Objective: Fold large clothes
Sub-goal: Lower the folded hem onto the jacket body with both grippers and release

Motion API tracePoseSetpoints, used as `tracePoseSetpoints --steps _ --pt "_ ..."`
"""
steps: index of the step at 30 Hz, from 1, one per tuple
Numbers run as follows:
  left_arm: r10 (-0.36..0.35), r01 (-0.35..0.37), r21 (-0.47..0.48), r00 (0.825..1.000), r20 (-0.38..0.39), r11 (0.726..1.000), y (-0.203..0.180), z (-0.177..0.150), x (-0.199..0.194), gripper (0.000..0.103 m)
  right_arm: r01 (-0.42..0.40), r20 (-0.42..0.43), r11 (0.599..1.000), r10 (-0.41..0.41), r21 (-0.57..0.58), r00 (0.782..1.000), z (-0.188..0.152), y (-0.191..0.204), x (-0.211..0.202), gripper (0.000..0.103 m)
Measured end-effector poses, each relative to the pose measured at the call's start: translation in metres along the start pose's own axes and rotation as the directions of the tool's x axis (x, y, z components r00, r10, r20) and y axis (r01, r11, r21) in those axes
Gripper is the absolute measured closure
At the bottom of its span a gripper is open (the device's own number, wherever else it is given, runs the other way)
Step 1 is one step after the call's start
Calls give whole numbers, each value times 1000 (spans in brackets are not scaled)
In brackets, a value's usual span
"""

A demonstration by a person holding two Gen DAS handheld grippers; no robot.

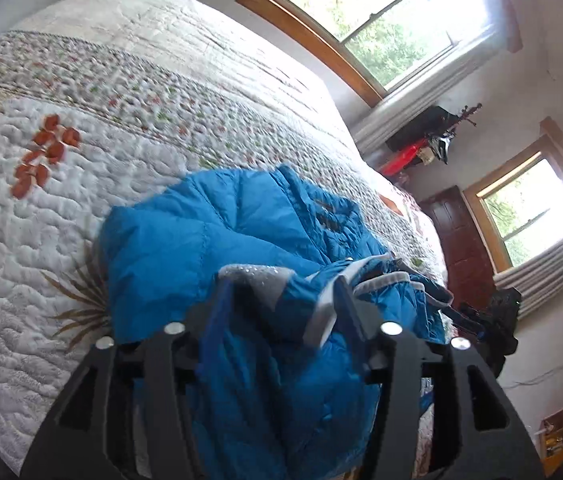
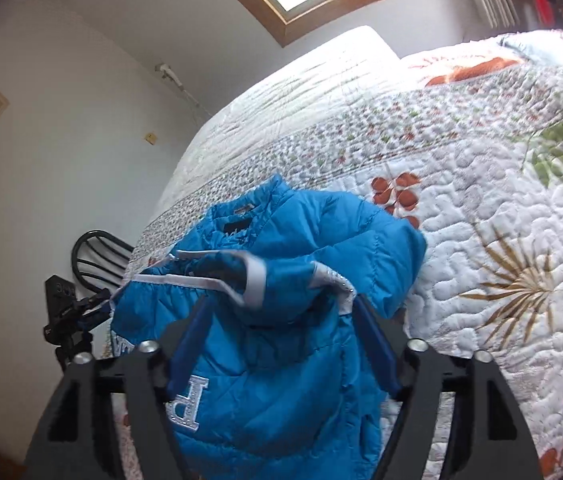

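A bright blue puffer jacket (image 1: 209, 236) with white trim and white letters lies bunched on the quilted bedspread (image 1: 81, 208); it also shows in the right wrist view (image 2: 321, 236). My left gripper (image 1: 281, 284) has its jaws wide apart, with blue fabric and a white-trimmed edge between the fingers. My right gripper (image 2: 281, 300) is also spread wide over the jacket, its blue pads (image 2: 373, 344) on either side of a fabric fold. Neither pair of fingers pinches the cloth.
The bed's quilt (image 2: 481, 200) has flower and leaf prints. Two wood-framed windows (image 1: 381, 20) are on the wall. A dark wooden door (image 1: 457, 240) stands beyond the bed. A black chair (image 2: 97, 256) and a camera tripod (image 2: 65, 312) stand by the bed's left side.
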State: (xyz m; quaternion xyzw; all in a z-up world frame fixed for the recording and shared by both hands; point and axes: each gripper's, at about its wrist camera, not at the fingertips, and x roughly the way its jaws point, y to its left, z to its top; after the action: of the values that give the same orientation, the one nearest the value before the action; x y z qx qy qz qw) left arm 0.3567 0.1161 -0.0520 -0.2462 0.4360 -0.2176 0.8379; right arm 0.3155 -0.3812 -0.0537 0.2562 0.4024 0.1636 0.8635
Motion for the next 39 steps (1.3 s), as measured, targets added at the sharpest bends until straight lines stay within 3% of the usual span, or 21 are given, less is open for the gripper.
tracePoseSetpoints --steps 3,8,10,11,12,13,15,17,23,29,32,35,39 --pt "130 -134 85 990 51 987 -5 -7 -10 40 -1 -6 1000 1 -17 1000 -2 2 -3 27" --pt "209 -209 198 978 24 958 -13 -26 5 33 42 -79 999 -44 -33 996 -10 2 23 27" --pt "242 -237 245 970 10 940 -19 -34 16 33 72 -109 996 -78 -61 991 -15 7 37 34" --pt "264 -258 261 964 14 930 -22 -38 21 36 122 -112 989 -131 -88 985 -17 11 42 43" --pt "280 -276 275 960 24 921 -25 -41 25 51 184 -108 975 -198 -122 974 -20 16 47 62" --pt "294 -290 290 955 32 912 -29 -44 28 67 220 -102 964 -236 -149 966 -22 19 48 67" --pt "335 -344 320 938 85 883 -37 -48 27 83 234 -84 958 -250 -163 965 -22 26 44 87" --pt "330 -353 321 936 126 879 -41 -48 20 91 250 -49 954 -261 -165 964 -20 33 31 91" --pt "256 -322 279 934 249 904 -61 -29 -16 94 229 70 959 -220 -165 973 0 61 -10 93" --pt "292 -381 277 904 314 882 -83 11 -7 94 249 96 962 -240 -108 966 49 65 0 93" --pt "328 -402 256 900 287 879 -73 32 18 94 260 54 964 -257 -52 965 68 43 29 93" --pt "381 -417 224 905 191 881 -47 45 57 93 270 -33 963 -269 9 962 73 11 69 93" --pt "458 -465 215 885 87 859 -8 41 104 87 284 -122 957 -275 65 954 61 -29 115 89"
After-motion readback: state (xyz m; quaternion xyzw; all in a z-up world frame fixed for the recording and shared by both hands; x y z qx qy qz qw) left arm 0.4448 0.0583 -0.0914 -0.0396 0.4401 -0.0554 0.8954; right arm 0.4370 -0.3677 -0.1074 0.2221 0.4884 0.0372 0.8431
